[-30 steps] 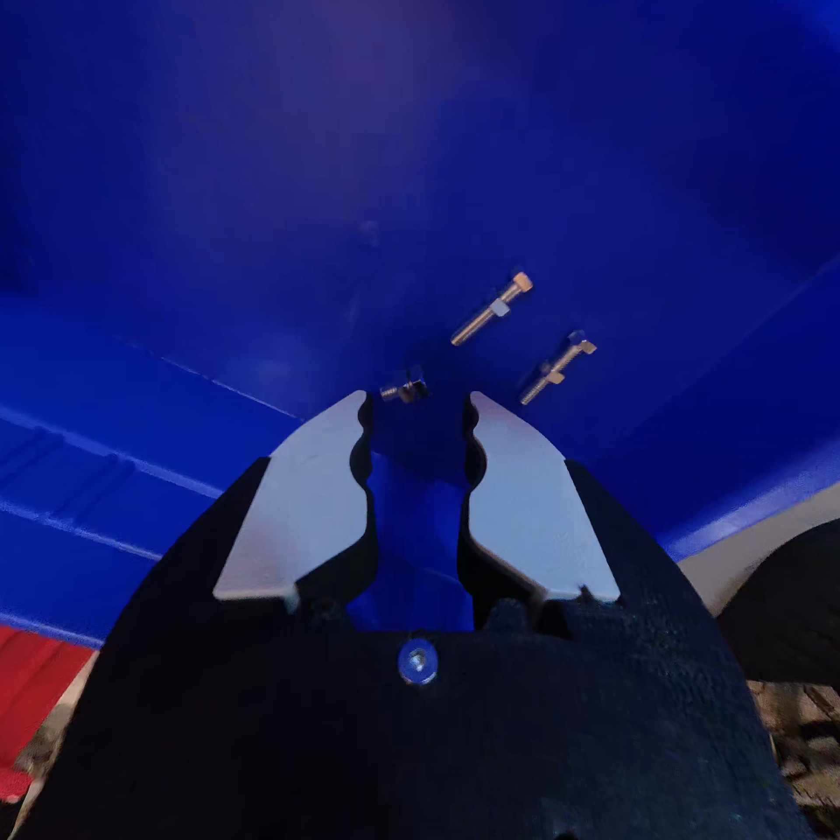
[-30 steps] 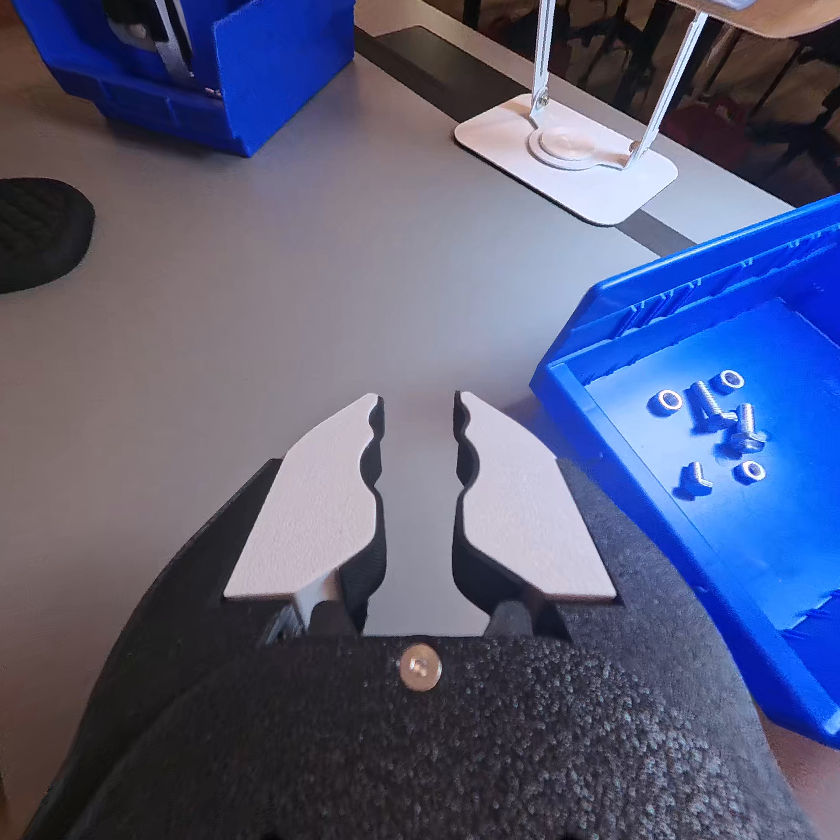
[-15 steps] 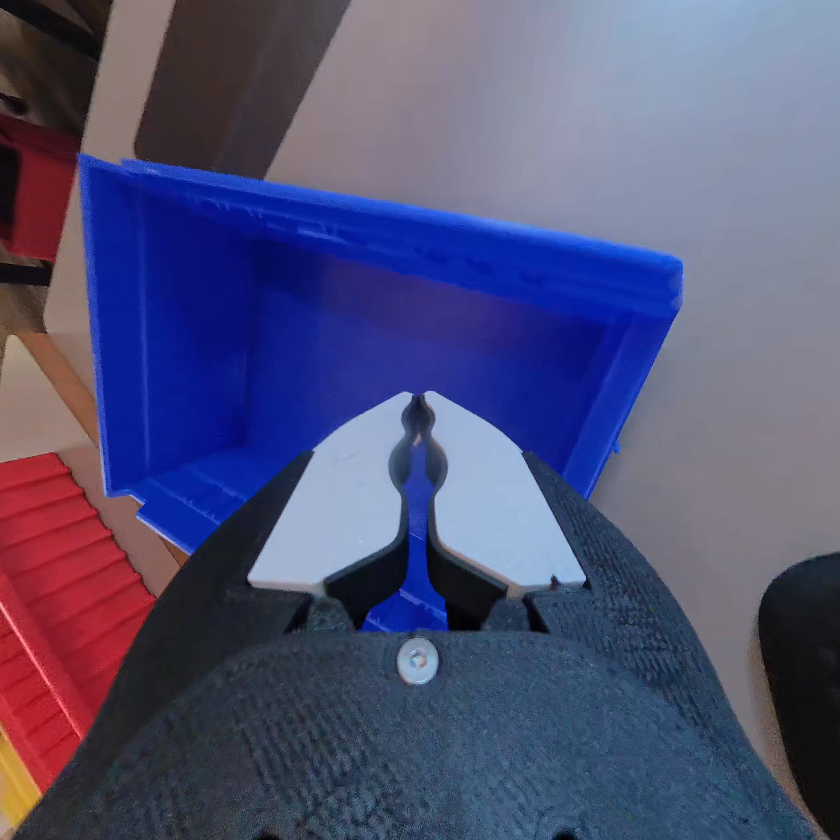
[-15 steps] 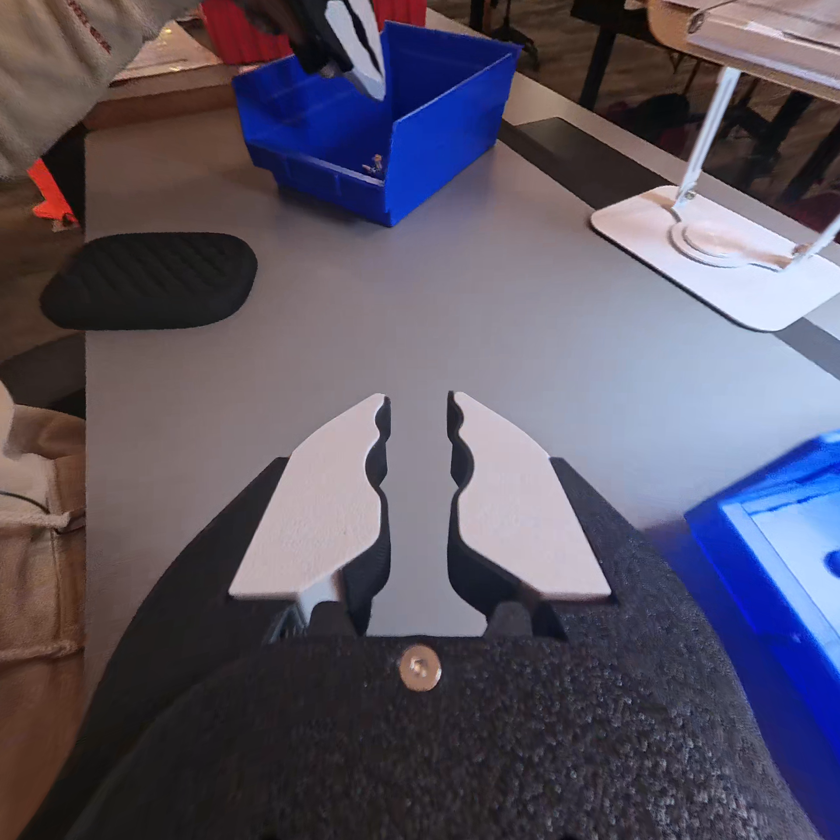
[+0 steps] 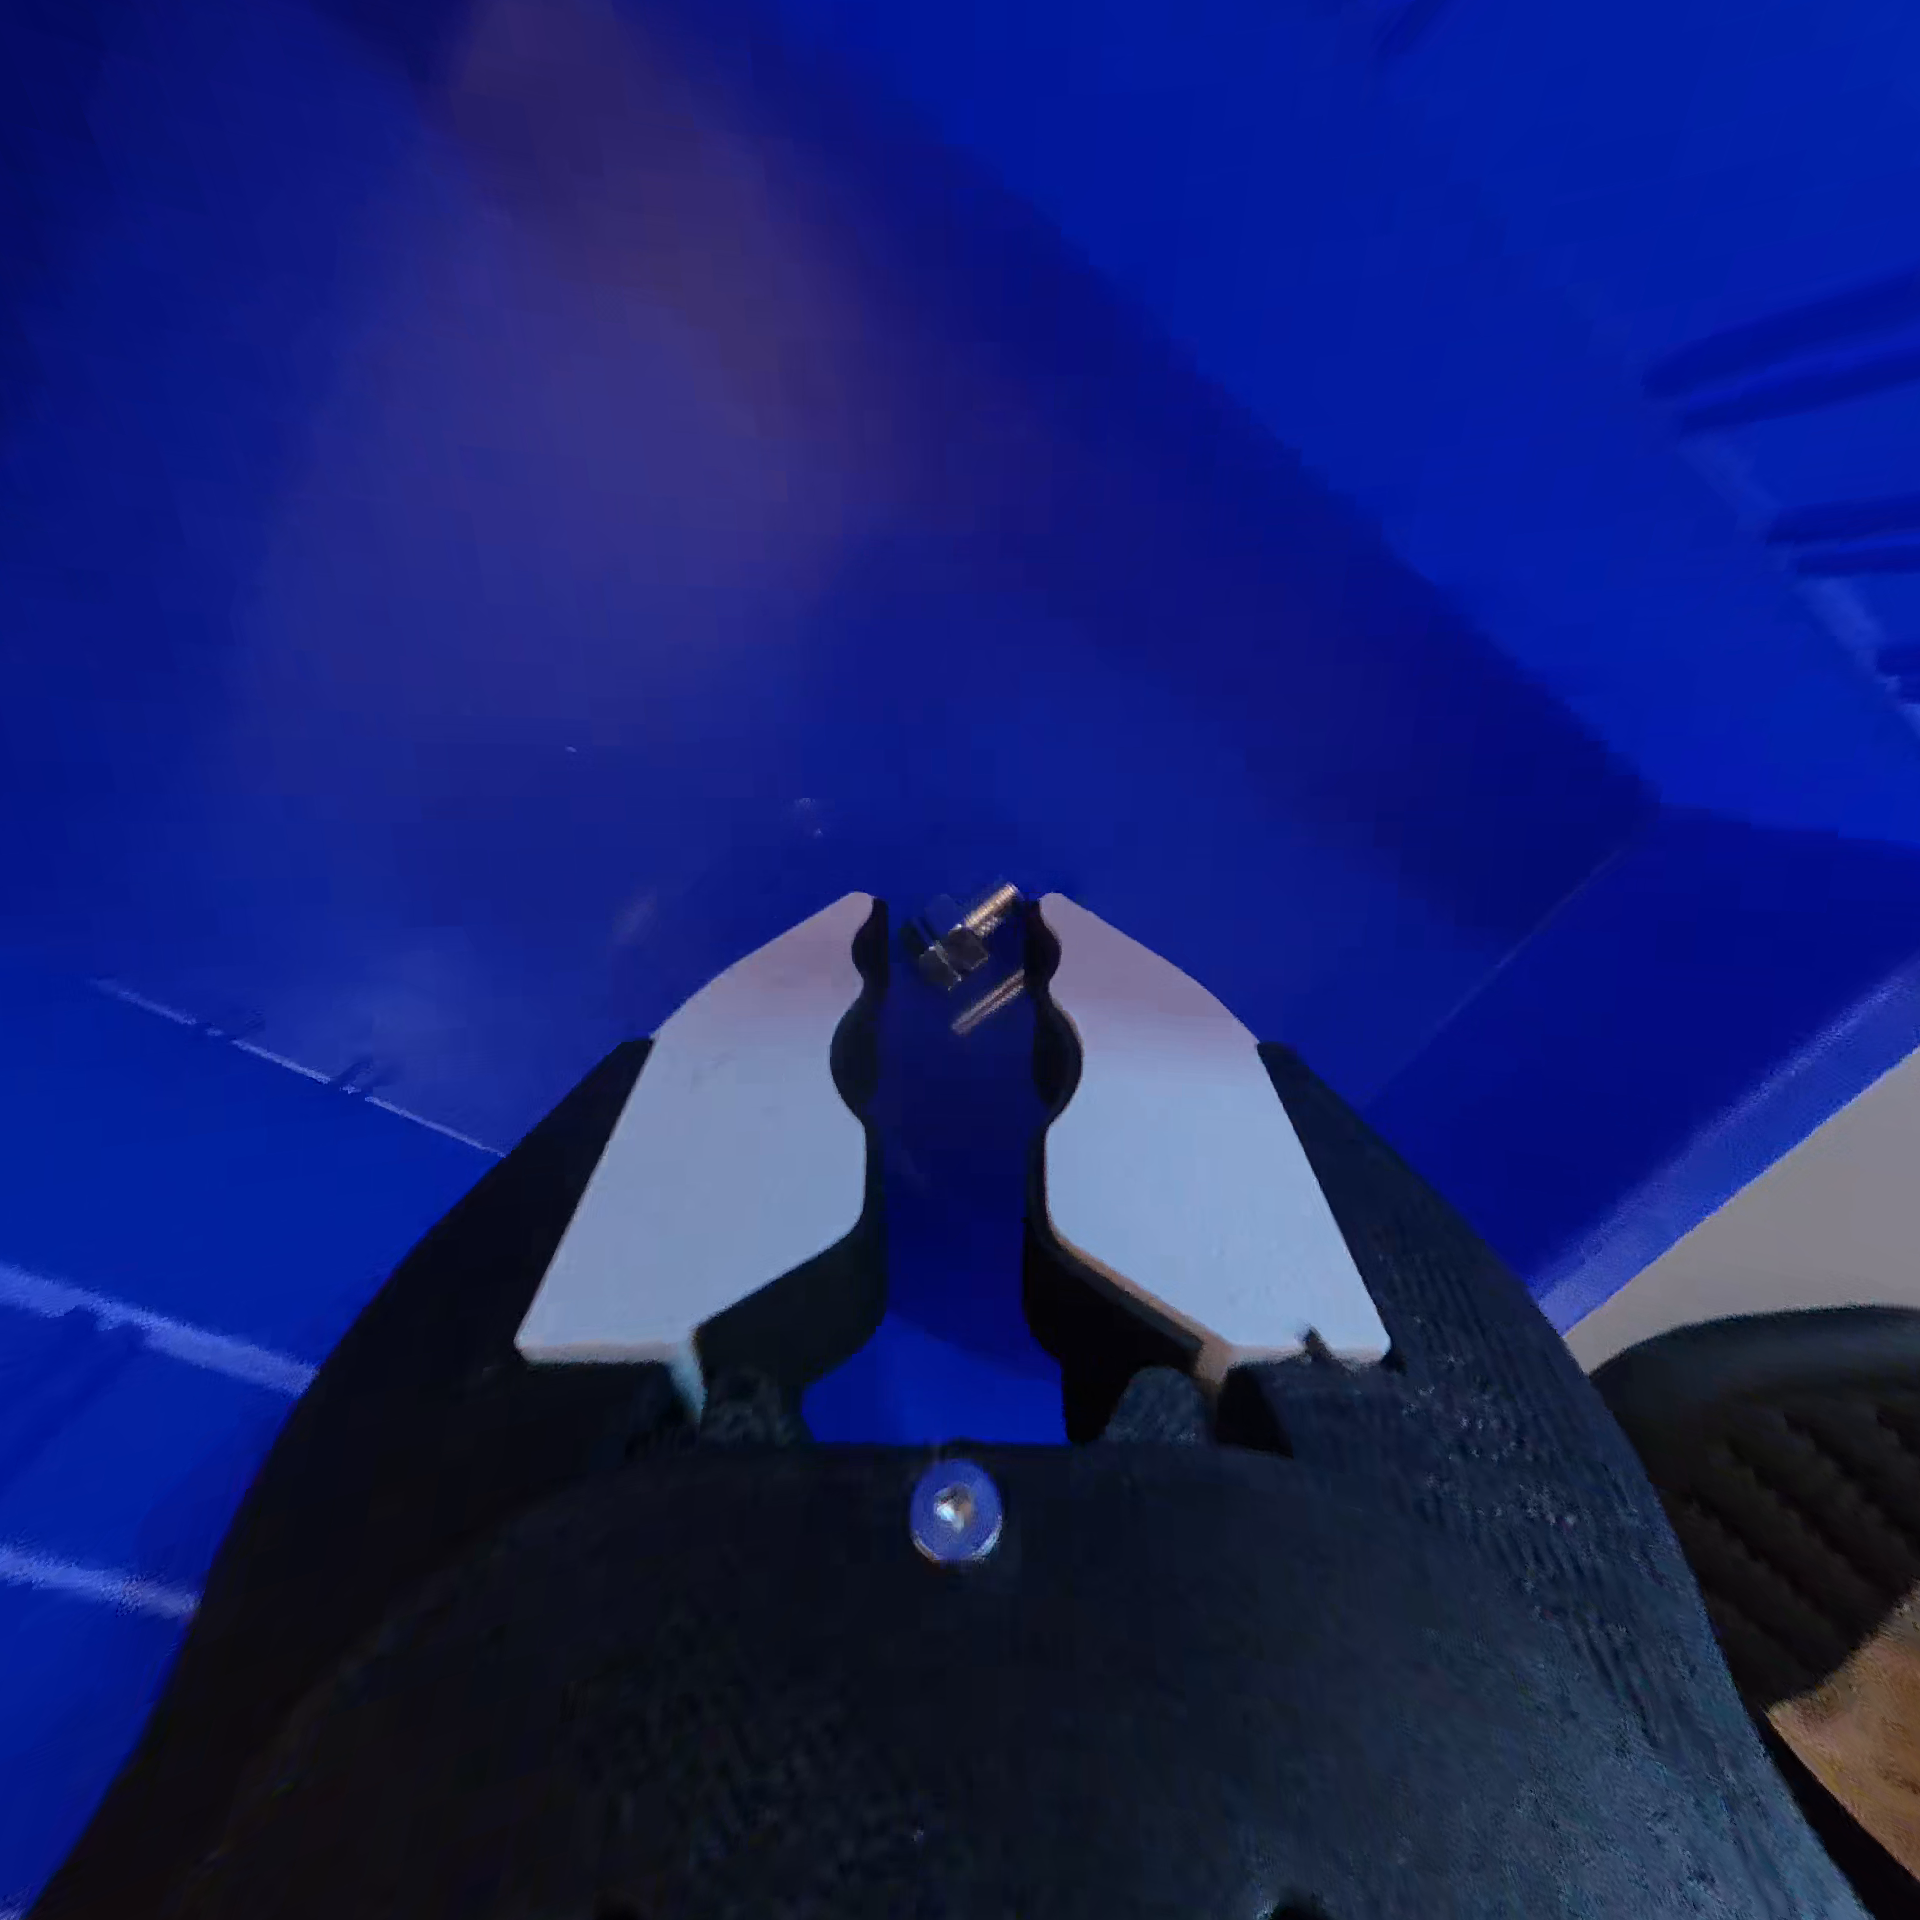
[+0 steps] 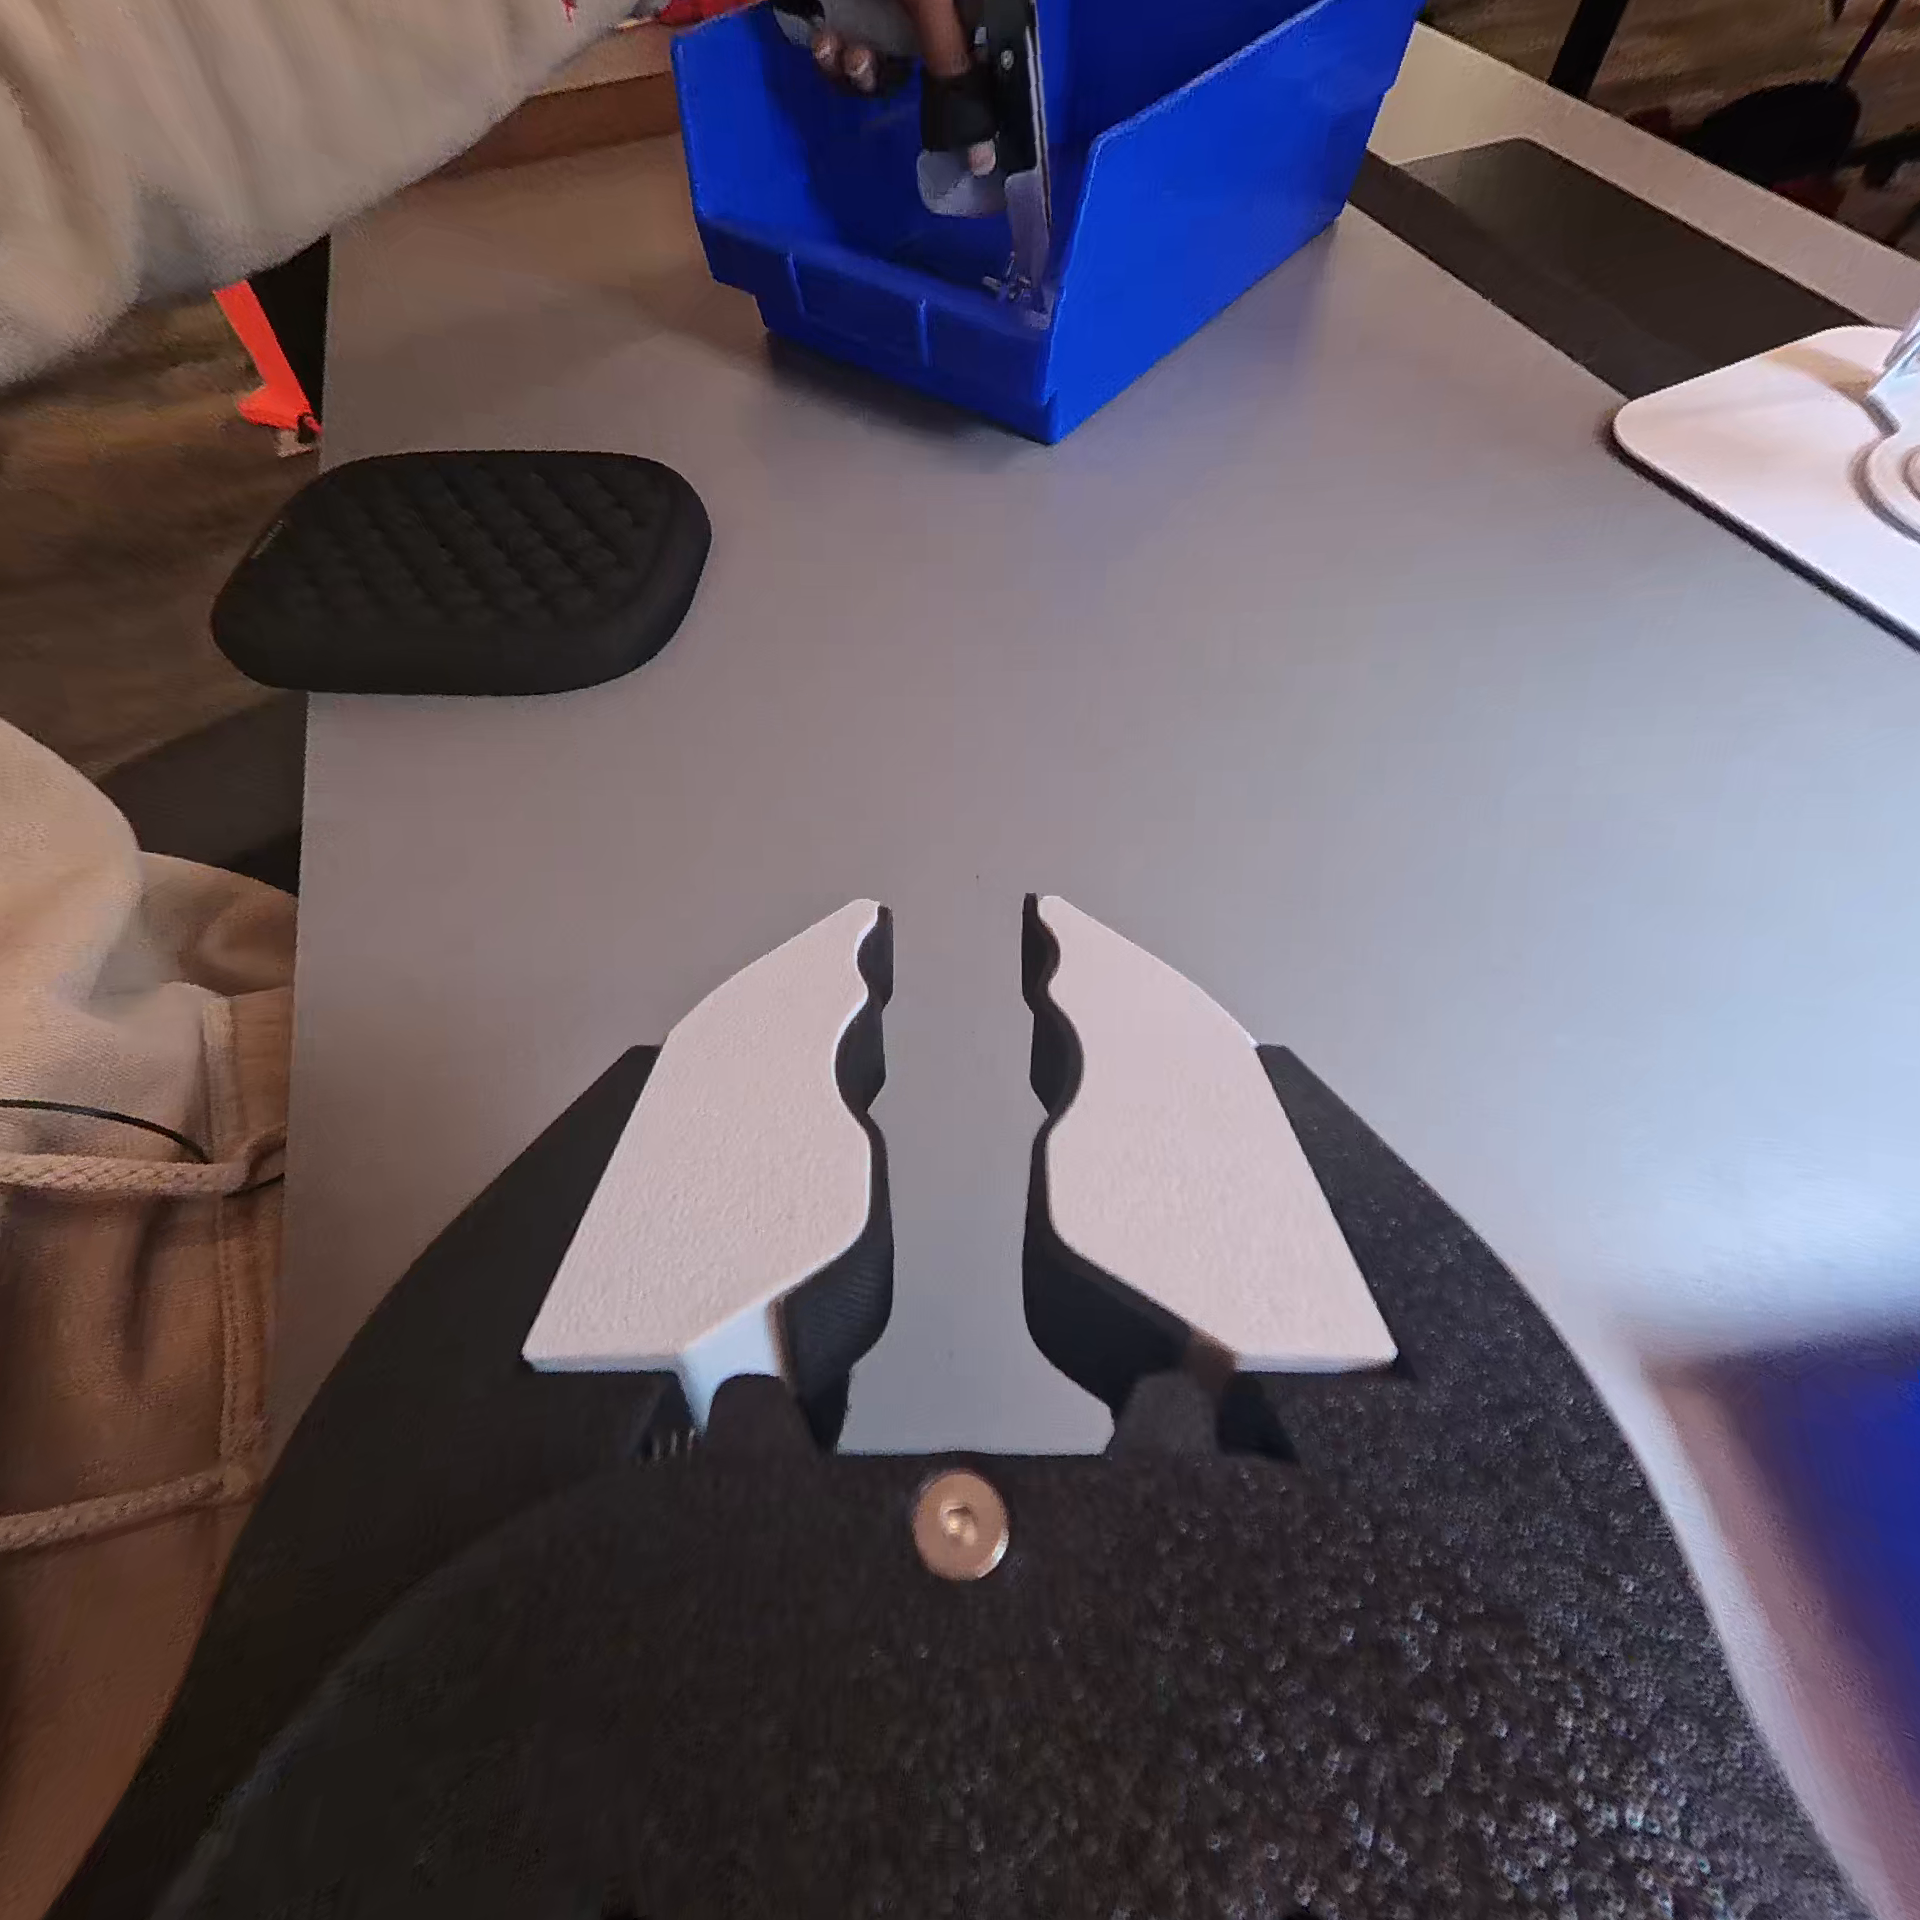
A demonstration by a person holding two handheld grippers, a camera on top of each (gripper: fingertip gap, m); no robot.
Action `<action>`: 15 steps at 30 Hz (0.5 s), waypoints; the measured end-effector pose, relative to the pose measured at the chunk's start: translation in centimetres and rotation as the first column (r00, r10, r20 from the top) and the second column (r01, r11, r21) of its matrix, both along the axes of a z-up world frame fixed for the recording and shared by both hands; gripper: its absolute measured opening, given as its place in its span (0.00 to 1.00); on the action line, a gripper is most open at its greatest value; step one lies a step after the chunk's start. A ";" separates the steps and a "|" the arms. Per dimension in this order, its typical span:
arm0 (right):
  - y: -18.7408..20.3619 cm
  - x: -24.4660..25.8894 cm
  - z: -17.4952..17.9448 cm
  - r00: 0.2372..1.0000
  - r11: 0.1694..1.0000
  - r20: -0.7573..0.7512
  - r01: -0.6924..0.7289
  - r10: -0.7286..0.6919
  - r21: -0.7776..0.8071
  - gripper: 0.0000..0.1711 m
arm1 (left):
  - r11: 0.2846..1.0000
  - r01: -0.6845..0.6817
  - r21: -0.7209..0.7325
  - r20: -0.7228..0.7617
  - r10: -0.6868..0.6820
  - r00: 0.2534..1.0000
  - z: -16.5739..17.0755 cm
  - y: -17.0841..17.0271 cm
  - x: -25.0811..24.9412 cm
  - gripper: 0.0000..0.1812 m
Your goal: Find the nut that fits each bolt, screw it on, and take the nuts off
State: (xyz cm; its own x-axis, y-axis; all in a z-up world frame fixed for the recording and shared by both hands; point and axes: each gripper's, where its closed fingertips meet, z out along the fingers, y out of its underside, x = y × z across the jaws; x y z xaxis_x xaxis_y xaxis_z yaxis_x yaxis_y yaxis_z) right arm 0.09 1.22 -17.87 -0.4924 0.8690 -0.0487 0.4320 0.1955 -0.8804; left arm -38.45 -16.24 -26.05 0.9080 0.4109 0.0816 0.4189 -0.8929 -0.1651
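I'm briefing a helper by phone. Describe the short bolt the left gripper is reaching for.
Look inside the deep blue plastic bin. On its floor, between the open white fingertips of the left gripper, lies a short silver bolt. It carries a nut, unlike the bare blue floor around it.

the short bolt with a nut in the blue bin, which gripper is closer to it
Left. The left gripper is down inside the blue bin, open, with the bolt between its fingertips. The right gripper hangs open over bare grey table, well short of that bin.
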 end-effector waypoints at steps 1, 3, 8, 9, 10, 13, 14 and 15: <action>0.0 0.0 -0.1 1.000 1.000 0.003 -0.001 0.001 -0.003 0.14 | 1.000 0.000 0.007 0.009 0.000 1.000 -0.1 0.0 0.0 0.13; 0.0 0.0 -0.2 1.000 1.000 0.004 -0.001 0.001 -0.003 0.14 | 1.000 -0.005 -0.001 0.024 0.005 1.000 0.0 -0.1 0.1 0.13; 0.1 -0.1 -0.1 1.000 1.000 -0.016 0.004 -0.004 -0.001 0.13 | 0.991 0.027 0.134 -0.031 -0.023 0.999 2.5 1.5 0.6 0.12; 0.1 -0.2 0.1 0.999 1.000 -0.032 0.007 -0.007 -0.004 0.13 | 0.965 0.038 0.258 -0.032 -0.031 0.999 4.5 3.0 1.4 0.12; 0.1 -0.3 0.4 0.998 1.000 -0.054 0.010 -0.010 -0.010 0.13 | 0.911 0.064 0.408 -0.016 -0.063 0.998 7.0 4.7 3.0 0.12; 0.1 -1.2 2.4 0.981 0.999 -0.189 0.031 -0.035 -0.026 0.13 | 0.597 0.113 0.794 0.040 -0.236 0.971 15.6 9.2 11.1 0.12; 0.2 -1.5 3.4 0.966 0.999 -0.253 0.046 -0.051 -0.027 0.14 | 0.454 0.096 0.886 0.061 -0.318 0.946 18.3 10.1 14.6 0.12; 0.1 -1.9 4.5 0.945 0.997 -0.319 0.064 -0.070 -0.030 0.14 | 0.330 0.048 0.943 0.087 -0.383 0.920 20.4 10.8 17.8 0.12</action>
